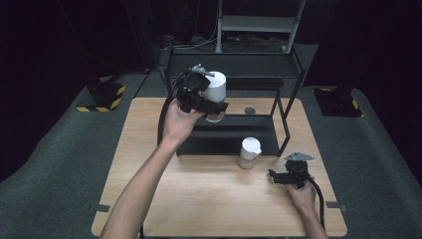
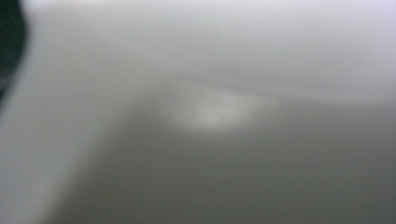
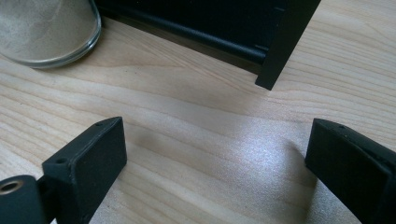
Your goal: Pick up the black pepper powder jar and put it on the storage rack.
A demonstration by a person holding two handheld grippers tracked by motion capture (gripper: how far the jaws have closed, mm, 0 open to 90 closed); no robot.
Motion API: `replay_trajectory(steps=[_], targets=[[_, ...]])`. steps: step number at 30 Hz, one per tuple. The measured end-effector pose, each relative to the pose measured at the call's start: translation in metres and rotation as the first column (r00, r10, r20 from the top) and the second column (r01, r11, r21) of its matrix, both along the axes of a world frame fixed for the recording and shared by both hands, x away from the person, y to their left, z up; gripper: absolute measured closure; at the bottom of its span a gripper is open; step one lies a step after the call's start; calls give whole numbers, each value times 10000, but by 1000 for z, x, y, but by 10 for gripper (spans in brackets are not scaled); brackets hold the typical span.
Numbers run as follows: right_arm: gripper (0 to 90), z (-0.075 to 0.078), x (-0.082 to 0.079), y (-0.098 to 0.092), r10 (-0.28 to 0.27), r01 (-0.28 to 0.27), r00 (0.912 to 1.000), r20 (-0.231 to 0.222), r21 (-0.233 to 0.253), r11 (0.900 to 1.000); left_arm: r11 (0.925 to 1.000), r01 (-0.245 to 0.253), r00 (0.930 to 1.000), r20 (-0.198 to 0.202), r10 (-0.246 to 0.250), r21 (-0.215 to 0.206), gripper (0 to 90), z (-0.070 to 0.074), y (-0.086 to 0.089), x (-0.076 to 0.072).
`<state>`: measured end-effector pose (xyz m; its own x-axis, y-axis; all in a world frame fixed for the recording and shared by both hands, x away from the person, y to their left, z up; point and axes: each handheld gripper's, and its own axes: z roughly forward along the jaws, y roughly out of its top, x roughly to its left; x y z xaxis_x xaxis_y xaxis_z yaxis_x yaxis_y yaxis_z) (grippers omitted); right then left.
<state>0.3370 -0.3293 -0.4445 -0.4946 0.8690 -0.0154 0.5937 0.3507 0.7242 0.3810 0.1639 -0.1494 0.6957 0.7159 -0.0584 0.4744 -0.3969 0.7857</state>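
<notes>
A glass jar with a tall white lid is held in the air over the lower shelf of a black metal rack. My left gripper is shut on this jar from the left. In the left gripper view the jar's pale surface is a close blur and the jaws are hidden. A second white-lidded jar stands on the wooden table in front of the rack. My right gripper rests low to its right, open and holding nothing. That jar's glass base lies ahead of it to the left.
The rack's front right leg stands just ahead of the right gripper. A small dark round disc lies behind the rack's lower shelf. Black bases with yellow stripes sit on the floor beyond the table.
</notes>
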Motion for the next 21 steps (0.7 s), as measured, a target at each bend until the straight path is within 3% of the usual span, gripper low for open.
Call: replay_trajectory(steps=[11,21], targets=[[47,0,0,0,-4,4,10000,-15,-7,10000,10000,-29,9998,-190,28,-48,309,35,-4,21],[47,0,0,0,9,-9,10000,-17,-25,10000,9987,-510,9986,-100,511,22,309,63,-13,40]])
